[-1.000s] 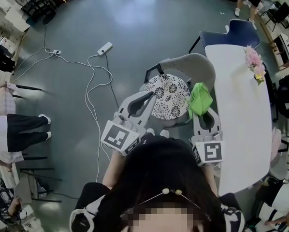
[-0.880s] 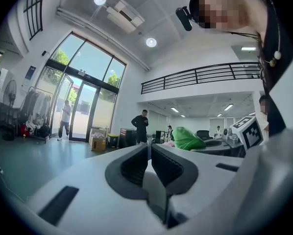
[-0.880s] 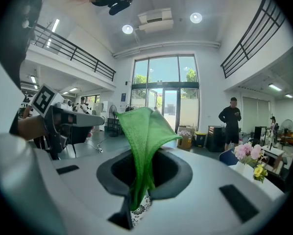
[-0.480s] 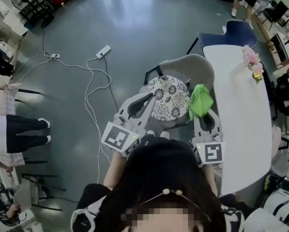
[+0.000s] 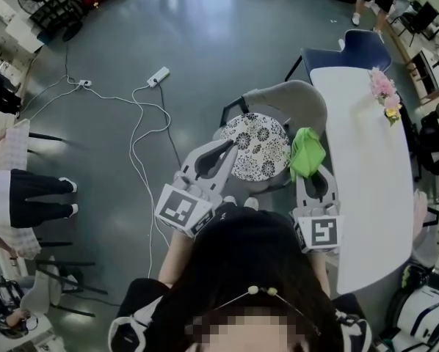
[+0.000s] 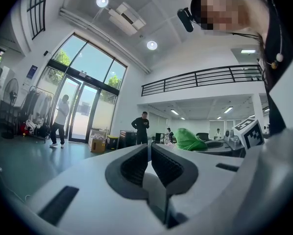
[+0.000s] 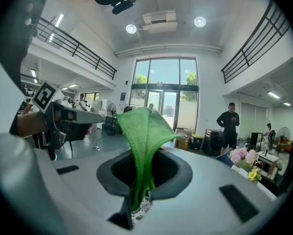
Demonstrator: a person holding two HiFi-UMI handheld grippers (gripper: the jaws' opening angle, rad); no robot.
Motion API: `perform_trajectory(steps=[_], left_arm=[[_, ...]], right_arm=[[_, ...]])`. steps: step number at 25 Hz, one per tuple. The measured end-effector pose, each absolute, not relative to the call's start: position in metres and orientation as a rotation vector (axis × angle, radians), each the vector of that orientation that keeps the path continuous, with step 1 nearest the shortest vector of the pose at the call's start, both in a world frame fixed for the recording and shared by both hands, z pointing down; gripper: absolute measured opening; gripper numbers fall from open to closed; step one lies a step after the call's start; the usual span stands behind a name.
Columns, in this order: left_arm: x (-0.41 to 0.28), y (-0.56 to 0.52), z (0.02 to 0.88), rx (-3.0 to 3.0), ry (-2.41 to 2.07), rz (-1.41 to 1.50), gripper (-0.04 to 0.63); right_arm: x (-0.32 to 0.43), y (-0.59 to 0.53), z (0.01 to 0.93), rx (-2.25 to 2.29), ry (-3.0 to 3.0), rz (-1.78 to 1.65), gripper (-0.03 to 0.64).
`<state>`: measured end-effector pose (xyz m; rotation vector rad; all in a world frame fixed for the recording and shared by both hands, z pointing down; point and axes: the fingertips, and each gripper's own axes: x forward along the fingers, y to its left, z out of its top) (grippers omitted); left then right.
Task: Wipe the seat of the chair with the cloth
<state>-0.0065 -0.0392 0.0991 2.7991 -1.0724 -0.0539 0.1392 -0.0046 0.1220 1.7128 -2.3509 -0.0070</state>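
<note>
While left tongs [image 6: 150, 153] sit closed, right tongs [image 7: 141, 182] pinch the bunched green cloth [image 7: 144, 129].

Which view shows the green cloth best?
Right gripper view: the green cloth fills the centre, clamped between the jaws. Head view shows it small, by the chair seat; left gripper view, only a distant lump.

1. The cloth [image 5: 305, 152], centre right, is bright green.
2. The chair seat [image 5: 258, 147] is white with a black flower print; its back [image 5: 293, 97] is grey.
3. The table [image 5: 366, 160], at right, is white.
4. At upper right, the flowers [image 5: 385, 94] are pink and yellow.
5. The left tongs [image 5: 230, 147] and right tongs [image 5: 313, 171] are pale grey.
</note>
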Motion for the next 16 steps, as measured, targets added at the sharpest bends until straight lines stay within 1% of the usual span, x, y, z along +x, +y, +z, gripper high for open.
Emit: perform_trajectory(steps=[16], left_arm=[[-0.0119, -0.0395, 0.1026, 2.778, -1.081, -0.047, 0.025]], right_arm=[[0.1470, -0.0054, 0.1223, 1.764, -2.309, 0.000, 0.049]])
